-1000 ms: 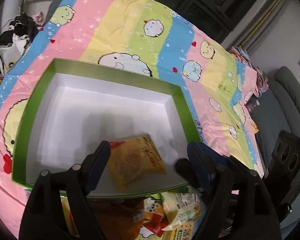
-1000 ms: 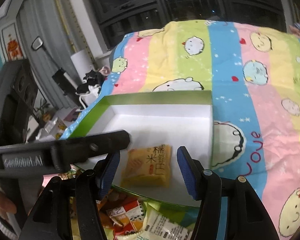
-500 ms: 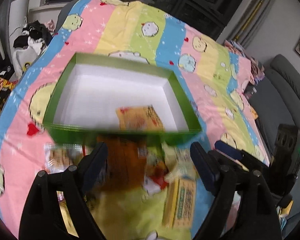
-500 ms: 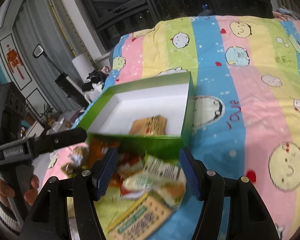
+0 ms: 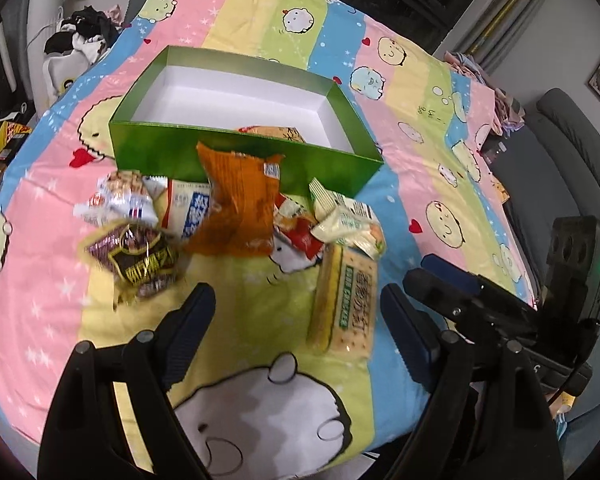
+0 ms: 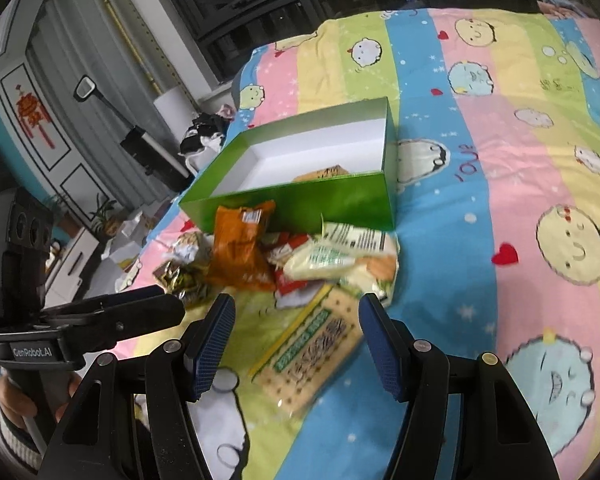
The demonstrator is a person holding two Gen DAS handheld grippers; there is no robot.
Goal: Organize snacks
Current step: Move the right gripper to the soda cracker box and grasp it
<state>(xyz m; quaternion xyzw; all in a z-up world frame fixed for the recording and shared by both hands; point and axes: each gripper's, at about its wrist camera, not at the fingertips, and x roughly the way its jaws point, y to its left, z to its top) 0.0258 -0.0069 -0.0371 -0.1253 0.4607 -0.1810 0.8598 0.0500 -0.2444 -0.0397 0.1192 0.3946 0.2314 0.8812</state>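
Note:
A green box (image 5: 244, 152) with a white inside lies on the striped bedsheet; it also shows in the right wrist view (image 6: 300, 200). One yellow snack pack (image 5: 272, 131) lies inside it. Several snacks are piled in front of the box: an orange bag (image 5: 240, 200), a long cracker pack (image 5: 346, 304), a dark purple pack (image 5: 140, 260) and pale green packs (image 5: 348, 220). My left gripper (image 5: 296, 320) is open and empty above the sheet, near the pile. My right gripper (image 6: 296, 332) is open and empty over the cracker pack (image 6: 312, 348).
The cartoon bedsheet (image 6: 500, 200) covers the bed. Clothes and clutter lie off the bed's far left edge (image 5: 76, 44). A grey sofa (image 5: 572, 152) stands at the right. The right gripper's body (image 5: 500, 312) shows in the left wrist view.
Both grippers have pulled back from the box toward the near edge of the bed. The snack pile in front of the box has come fully into view.

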